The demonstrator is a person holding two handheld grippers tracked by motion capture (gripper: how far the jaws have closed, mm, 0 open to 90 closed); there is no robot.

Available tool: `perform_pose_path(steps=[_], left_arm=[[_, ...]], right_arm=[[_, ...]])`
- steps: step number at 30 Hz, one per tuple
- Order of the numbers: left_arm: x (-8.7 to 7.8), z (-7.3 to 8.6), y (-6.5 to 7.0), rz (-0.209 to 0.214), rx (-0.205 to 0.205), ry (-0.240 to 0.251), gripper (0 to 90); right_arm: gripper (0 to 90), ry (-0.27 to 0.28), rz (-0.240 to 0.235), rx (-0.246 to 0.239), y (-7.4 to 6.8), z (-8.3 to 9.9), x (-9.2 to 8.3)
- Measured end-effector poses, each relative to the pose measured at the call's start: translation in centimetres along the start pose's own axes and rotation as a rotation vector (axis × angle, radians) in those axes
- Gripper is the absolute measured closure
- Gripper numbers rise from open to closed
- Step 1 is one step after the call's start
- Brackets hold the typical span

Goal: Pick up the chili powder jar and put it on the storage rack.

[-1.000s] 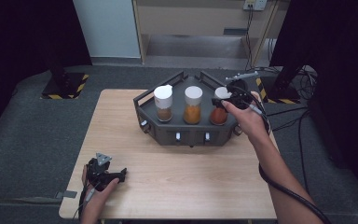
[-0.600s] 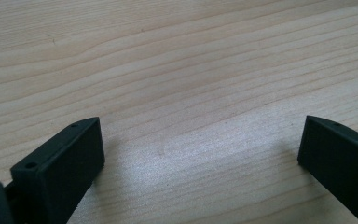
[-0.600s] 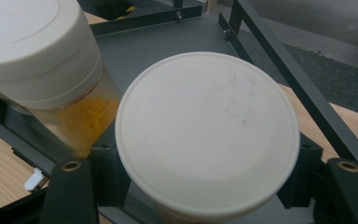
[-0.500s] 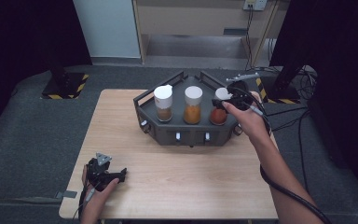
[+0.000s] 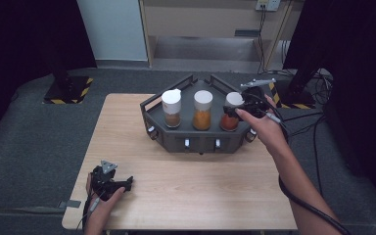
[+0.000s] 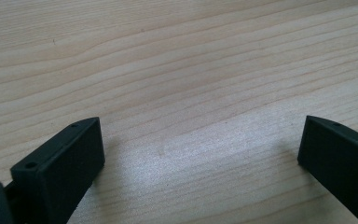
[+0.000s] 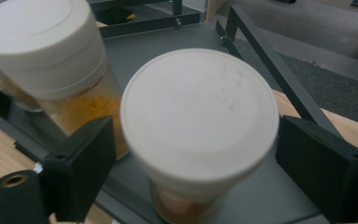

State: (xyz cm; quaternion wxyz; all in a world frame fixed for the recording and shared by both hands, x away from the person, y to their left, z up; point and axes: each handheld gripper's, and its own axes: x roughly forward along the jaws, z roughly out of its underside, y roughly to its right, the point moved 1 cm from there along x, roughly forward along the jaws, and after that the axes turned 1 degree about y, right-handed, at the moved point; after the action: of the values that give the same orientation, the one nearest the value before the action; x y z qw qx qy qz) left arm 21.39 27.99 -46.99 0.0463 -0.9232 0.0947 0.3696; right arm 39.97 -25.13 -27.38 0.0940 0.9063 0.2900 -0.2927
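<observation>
Between the right tongs [image 7: 193,154], whose jaws had just been opening and stood clear of its white lid, the red jar [image 5: 231,115] sat upright at the rack's [image 5: 196,139] right end, seemingly set down already. Only the withdrawal looked left. Far off, the left tongs [image 6: 200,149] gaped empty over the tabletop [image 5: 191,186].

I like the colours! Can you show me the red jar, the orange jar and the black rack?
red jar [image 7: 199,109], right gripper view, on its white lid
orange jar [image 5: 202,119], high view, on its orange filling
black rack [image 5: 200,141], high view, on its front wall
</observation>
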Motion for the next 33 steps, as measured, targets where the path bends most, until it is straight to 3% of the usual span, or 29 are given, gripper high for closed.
perform_pose_path(steps=[12,23,33], left_arm=[[0.0,0.0,0.0,0.0,0.0,0.0,0.0],[0.0,0.0,0.0,0.0,0.0,0.0,0.0],[0.0,0.0,0.0,0.0,0.0,0.0,0.0]], right_arm=[[4.4,0.019,-0.002,-0.043,-0.3,2.4,-3.0],[4.3,0.0,0.006,-0.023,0.2,4.4,-4.0],[4.3,-0.018,0.001,-0.031,-0.5,6.1,-4.1]])
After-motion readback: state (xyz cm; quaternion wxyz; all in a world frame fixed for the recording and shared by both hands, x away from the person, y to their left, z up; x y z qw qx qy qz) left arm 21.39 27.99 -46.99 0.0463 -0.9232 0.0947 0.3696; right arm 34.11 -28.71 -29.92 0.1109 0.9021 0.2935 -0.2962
